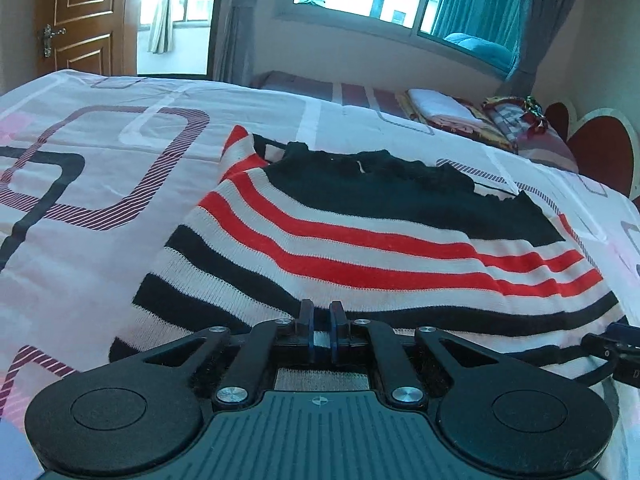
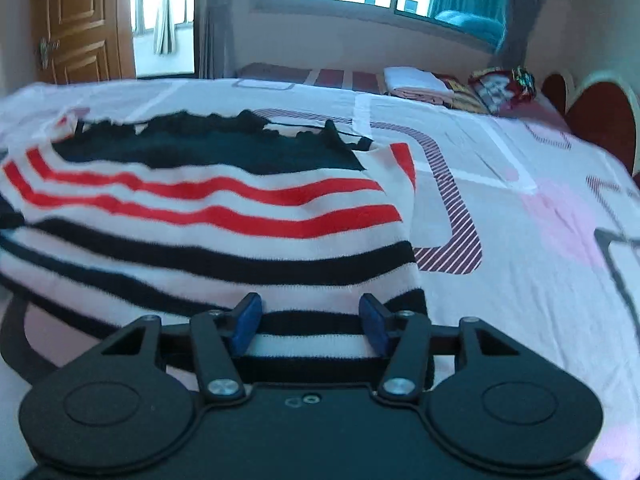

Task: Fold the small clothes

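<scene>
A knitted sweater with black, white and red stripes and a black top part lies spread on the bed, its hem toward me. My left gripper sits at the near hem, left of the middle, its blue pads pinched together on the fabric. In the right wrist view the same sweater fills the left half. My right gripper is at the hem near the sweater's right edge. Its blue pads stand well apart, with the striped hem lying between them and no pad pressing on it.
The bedsheet is pale pink with rounded striped rectangles. A stack of folded clothes rests at the far right of the bed, beside a red heart-shaped headboard. A wooden door, curtains and a window stand beyond the bed.
</scene>
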`<state>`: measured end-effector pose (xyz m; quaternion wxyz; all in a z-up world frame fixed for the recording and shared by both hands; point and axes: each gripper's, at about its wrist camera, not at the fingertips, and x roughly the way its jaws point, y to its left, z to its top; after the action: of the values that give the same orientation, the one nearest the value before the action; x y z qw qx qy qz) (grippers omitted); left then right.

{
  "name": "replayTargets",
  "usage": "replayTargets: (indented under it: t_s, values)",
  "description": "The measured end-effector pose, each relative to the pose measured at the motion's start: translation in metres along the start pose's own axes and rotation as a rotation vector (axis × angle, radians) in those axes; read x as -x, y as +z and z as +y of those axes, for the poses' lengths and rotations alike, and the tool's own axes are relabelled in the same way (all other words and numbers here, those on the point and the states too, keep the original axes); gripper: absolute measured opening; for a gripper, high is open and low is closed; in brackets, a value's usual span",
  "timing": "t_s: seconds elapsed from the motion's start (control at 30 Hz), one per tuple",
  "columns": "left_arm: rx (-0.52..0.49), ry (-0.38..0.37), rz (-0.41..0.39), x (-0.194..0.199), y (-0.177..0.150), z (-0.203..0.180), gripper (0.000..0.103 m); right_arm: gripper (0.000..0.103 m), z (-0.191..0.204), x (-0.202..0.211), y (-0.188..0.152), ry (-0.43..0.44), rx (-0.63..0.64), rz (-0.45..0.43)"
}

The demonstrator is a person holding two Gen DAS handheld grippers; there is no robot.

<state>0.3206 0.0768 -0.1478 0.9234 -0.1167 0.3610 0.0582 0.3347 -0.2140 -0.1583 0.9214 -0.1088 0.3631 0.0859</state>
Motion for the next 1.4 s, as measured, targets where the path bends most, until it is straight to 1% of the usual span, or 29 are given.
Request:
replayTargets:
  t_s: [0.03, 0.1, 0.2, 0.27, 0.33, 0.4, 0.47, 0.53, 0.57, 0.7, 0.83, 0.93, 1.03, 1.1, 1.13, 1.17, 1.2, 1.23, 1.27, 1.3, 1.33, 1.37, 1.4]
  values:
    - [0.008, -0.001, 0.001, 0.003, 0.000, 0.000, 0.008, 0.053, 0.002, 0.002, 0.002, 0.006, -0.013, -0.002]
    - [0.020, -0.009, -0.008, 0.012, 0.000, -0.001, 0.008, 0.053, 0.005, 0.010, 0.006, 0.046, -0.052, -0.020]
    - [0.025, -0.021, -0.013, 0.020, -0.003, -0.002, 0.008, 0.053, 0.018, 0.020, 0.011, 0.079, -0.043, -0.050]
    - [0.019, -0.018, -0.007, 0.018, -0.005, -0.001, 0.008, 0.053, 0.028, 0.021, 0.015, 0.100, -0.047, -0.061]
    - [0.013, 0.000, 0.021, 0.011, -0.011, 0.001, 0.008, 0.054, 0.036, 0.020, 0.018, 0.119, -0.055, -0.069]
    - [0.019, -0.002, 0.034, 0.004, -0.016, 0.007, 0.008, 0.054, 0.043, 0.018, 0.020, 0.124, -0.050, -0.071]
    - [0.024, -0.006, 0.029, 0.005, -0.018, 0.008, 0.008, 0.058, 0.048, 0.008, 0.018, 0.121, -0.036, -0.044]
    - [0.025, -0.001, 0.043, 0.006, -0.015, 0.007, 0.008, 0.059, 0.050, -0.006, 0.012, 0.109, -0.025, 0.024]
    - [0.036, -0.002, 0.051, 0.007, -0.014, 0.008, 0.008, 0.059, 0.049, -0.007, 0.011, 0.114, -0.034, 0.023]
    - [0.114, -0.022, 0.082, 0.015, -0.014, 0.016, 0.008, 0.060, 0.044, 0.005, 0.011, 0.125, -0.052, 0.003]
    - [0.217, -0.056, 0.110, 0.024, -0.019, 0.025, 0.008, 0.062, 0.042, 0.017, 0.015, 0.145, -0.053, -0.033]
    - [0.321, -0.100, 0.133, 0.027, -0.027, 0.034, 0.008, 0.063, 0.048, 0.022, 0.021, 0.166, -0.044, -0.054]
    - [0.446, -0.134, 0.150, 0.027, -0.036, 0.043, 0.008, 0.064, 0.051, 0.024, 0.025, 0.187, -0.044, -0.061]
    - [0.486, -0.153, 0.146, 0.025, -0.041, 0.044, 0.011, 0.064, 0.054, 0.023, 0.028, 0.200, -0.044, -0.066]
    - [0.498, -0.160, 0.140, 0.024, -0.044, 0.044, 0.025, 0.064, 0.055, 0.022, 0.029, 0.205, -0.043, -0.067]
    - [0.517, -0.191, 0.123, 0.024, -0.047, 0.044, 0.065, 0.064, 0.057, 0.021, 0.030, 0.209, -0.042, -0.067]
    - [0.543, -0.200, 0.101, 0.025, -0.050, 0.044, 0.102, 0.064, 0.058, 0.019, 0.030, 0.213, -0.041, -0.065]
    - [0.562, -0.160, 0.056, 0.031, -0.052, 0.042, 0.102, 0.064, 0.060, 0.018, 0.030, 0.219, -0.041, -0.063]
    - [0.554, -0.137, 0.013, 0.034, -0.052, 0.041, 0.103, 0.064, 0.061, 0.016, 0.030, 0.225, -0.042, -0.059]
    - [0.532, -0.134, 0.016, 0.032, -0.051, 0.039, 0.103, 0.064, 0.061, 0.015, 0.029, 0.230, -0.043, -0.055]
    - [0.530, -0.136, 0.038, 0.028, -0.051, 0.038, 0.103, 0.064, 0.062, 0.014, 0.029, 0.231, -0.045, -0.053]
    - [0.551, -0.140, 0.058, 0.023, -0.052, 0.039, 0.103, 0.064, 0.062, 0.013, 0.029, 0.232, -0.046, -0.051]
    - [0.572, -0.142, 0.055, 0.020, -0.053, 0.041, 0.102, 0.064, 0.061, 0.012, 0.029, 0.232, -0.045, -0.049]
